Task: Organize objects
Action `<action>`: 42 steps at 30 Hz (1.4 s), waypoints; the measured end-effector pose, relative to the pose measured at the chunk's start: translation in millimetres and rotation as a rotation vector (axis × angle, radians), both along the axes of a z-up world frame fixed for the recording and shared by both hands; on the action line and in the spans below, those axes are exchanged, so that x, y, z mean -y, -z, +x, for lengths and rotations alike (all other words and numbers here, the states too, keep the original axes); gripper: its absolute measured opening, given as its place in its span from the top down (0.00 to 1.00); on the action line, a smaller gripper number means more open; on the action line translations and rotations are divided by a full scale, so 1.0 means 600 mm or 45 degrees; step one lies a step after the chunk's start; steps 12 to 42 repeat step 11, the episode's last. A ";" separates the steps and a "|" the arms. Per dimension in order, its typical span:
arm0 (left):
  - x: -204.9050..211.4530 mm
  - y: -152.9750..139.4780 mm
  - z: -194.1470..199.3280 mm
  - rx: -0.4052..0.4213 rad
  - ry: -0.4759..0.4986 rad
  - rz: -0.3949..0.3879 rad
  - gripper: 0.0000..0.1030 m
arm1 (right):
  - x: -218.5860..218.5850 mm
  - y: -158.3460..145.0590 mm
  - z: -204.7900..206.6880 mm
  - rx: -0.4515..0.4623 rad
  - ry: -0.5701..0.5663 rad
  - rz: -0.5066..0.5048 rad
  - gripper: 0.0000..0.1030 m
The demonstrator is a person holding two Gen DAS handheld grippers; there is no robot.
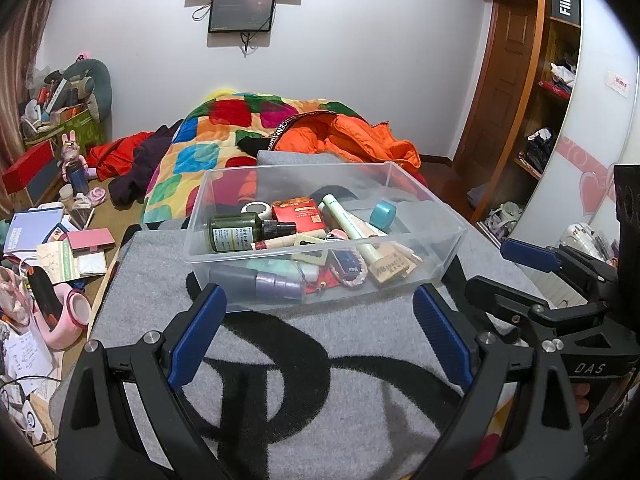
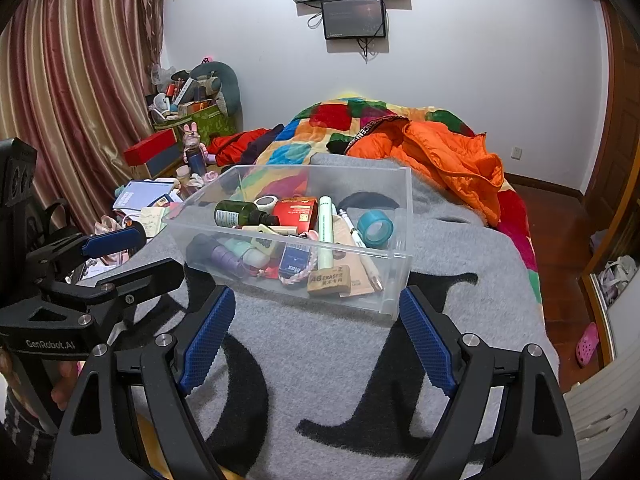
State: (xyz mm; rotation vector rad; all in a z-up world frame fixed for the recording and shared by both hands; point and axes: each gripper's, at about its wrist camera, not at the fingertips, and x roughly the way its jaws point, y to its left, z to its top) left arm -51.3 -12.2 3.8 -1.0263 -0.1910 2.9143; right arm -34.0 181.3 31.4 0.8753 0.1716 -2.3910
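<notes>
A clear plastic bin point(image 1: 248, 296) point(image 2: 394, 300) rests on a grey blanket with black lettering point(image 1: 320, 380) point(image 2: 320, 360). Inside lie several small items: a dark green bottle point(image 1: 236, 232) point(image 2: 240, 213), a red box point(image 1: 298, 212) point(image 2: 296, 212), a pale green tube point(image 1: 352, 228) point(image 2: 325, 228), a teal tape roll point(image 1: 383, 213) point(image 2: 375, 227), an eraser point(image 2: 329, 279) and a purple cylinder point(image 1: 278, 286) point(image 2: 228, 258). My left gripper point(image 1: 320, 312) hangs open just short of the bin's near wall, nothing between its blue pads. My right gripper point(image 2: 318, 312) is likewise open and empty before the bin.
Behind the bin, the bed carries a colourful quilt point(image 1: 208, 136) point(image 2: 320, 128) and an orange jacket point(image 1: 360, 140) point(image 2: 448, 156). Boxes, papers and toys crowd the floor at left point(image 1: 48, 240) point(image 2: 160, 200). A wardrobe with shelves point(image 1: 552, 92) stands at right.
</notes>
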 end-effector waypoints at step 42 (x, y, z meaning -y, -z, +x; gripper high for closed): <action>-0.003 -0.005 0.008 -0.028 -0.007 -0.027 0.06 | 0.000 0.006 -0.005 0.027 0.005 -0.011 0.19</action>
